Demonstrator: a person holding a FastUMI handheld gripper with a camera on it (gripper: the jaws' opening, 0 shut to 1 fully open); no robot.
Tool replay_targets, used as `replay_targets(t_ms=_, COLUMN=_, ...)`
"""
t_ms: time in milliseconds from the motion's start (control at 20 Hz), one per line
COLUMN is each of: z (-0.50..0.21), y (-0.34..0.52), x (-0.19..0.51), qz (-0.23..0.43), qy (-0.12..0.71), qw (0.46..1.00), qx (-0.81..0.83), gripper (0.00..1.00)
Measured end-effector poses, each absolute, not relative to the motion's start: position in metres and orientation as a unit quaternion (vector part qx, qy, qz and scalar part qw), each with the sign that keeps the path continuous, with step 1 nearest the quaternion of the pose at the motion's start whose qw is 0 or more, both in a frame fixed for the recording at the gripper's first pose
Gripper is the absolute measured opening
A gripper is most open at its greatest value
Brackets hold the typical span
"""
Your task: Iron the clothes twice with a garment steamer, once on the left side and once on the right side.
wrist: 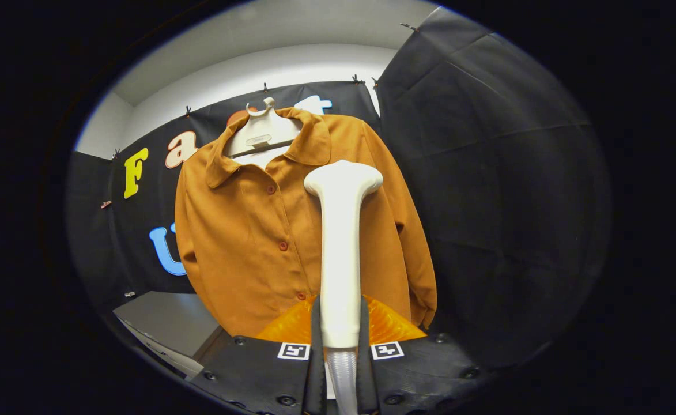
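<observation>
The steamer (340, 253) is clamped upright by its handle between both fingers of the gripper (340, 369). Its head is held before the shirt (245, 253), right of the button row; contact cannot be judged. The shirt is hung on a hanger (260, 135).

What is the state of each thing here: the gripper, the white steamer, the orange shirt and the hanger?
Gripper: shut on the handle of the steamer, one finger at each side.
White plastic garment steamer: held upright, its wide head in front of the shirt's upper part; contact cannot be told.
Orange-brown buttoned shirt: hanging, buttoned closed, collar open.
White plastic hanger: carrying the shirt, against the black cloth wall.
</observation>
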State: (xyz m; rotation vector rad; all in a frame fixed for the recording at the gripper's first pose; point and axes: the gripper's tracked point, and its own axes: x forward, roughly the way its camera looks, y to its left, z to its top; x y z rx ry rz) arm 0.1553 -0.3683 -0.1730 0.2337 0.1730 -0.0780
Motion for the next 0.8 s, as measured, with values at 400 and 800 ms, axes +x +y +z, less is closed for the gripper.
replay_targets(t_ms=400, z=-0.246, y=-0.361, x=0.119, qz=-0.036, qy=0.151, qw=0.982, qx=0.106, gripper=0.24)
replay_targets(t_ms=800, z=-0.316, y=-0.348, x=0.068, qz=-0.05, qy=0.231, qw=0.966, qx=0.105, gripper=0.24)
